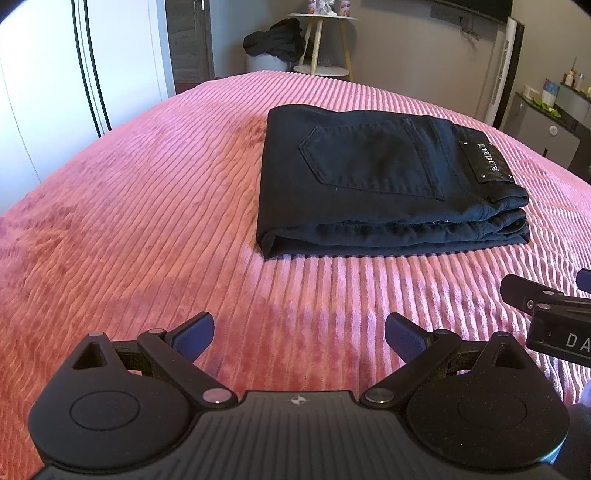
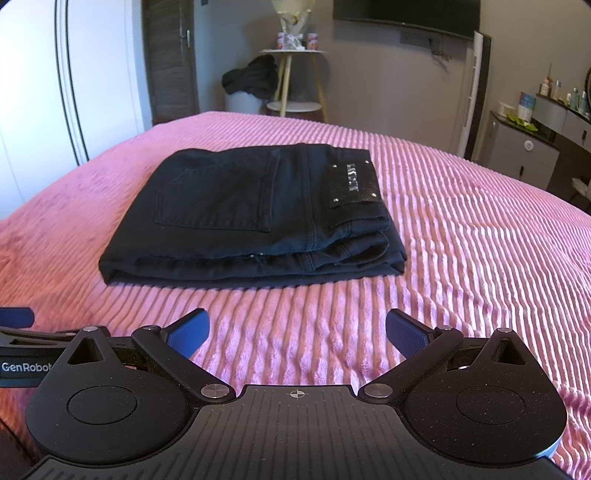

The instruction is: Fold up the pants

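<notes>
- Left wrist view puts you over a bed (image 1: 129,206) covered by a pink ribbed blanket, which fills most of the picture.
- One pair of black pants (image 1: 384,184) lies on that blanket ahead of you, folded into a flat, layered rectangle, with one back pocket and one brand patch (image 1: 485,158) facing up.
- Your left gripper (image 1: 299,338) hangs above the blanket, near the pants but apart from them; its two blue-padded fingers (image 1: 195,332) are spread wide and hold nothing.
- From the right wrist view, your right gripper (image 2: 297,334) is the same: two fingers spread wide, nothing between them, short of the pants (image 2: 251,218).
- The two grippers sit side by side, each showing at the edge of the other's view.
- Behind the bed you have one small round side table (image 2: 295,77) with light wooden legs, and one heap of dark clothing (image 2: 251,79) on a pale bin beside it.
- One dark screen (image 2: 406,14) hangs on the grey wall.
- A grey counter (image 2: 554,122) on the right carries several bottles, too small to count.
</notes>
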A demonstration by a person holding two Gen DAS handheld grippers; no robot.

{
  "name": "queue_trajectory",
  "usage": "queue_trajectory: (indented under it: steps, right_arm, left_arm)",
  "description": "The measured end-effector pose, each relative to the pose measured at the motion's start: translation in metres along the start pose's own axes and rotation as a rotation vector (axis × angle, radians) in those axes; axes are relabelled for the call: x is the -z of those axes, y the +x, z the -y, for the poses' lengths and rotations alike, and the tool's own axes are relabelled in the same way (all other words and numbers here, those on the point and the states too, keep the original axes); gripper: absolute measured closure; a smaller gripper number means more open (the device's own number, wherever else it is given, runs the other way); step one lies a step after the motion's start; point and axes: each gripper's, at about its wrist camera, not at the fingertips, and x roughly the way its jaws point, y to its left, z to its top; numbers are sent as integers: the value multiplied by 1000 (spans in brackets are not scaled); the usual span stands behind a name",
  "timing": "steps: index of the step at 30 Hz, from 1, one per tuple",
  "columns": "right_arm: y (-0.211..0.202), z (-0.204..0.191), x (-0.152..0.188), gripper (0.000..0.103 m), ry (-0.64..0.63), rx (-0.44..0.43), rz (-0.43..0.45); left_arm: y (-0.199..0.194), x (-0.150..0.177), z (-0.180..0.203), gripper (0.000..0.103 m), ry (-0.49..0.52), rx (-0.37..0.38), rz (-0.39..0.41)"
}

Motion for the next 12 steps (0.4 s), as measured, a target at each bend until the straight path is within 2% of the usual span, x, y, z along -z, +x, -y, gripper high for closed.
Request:
queue_trajectory:
  steps: [12]
  right_arm:
    - [1, -1, 1, 0, 8, 1, -4]
  left_arm:
    - [-2, 2, 2, 4, 13, 8, -3]
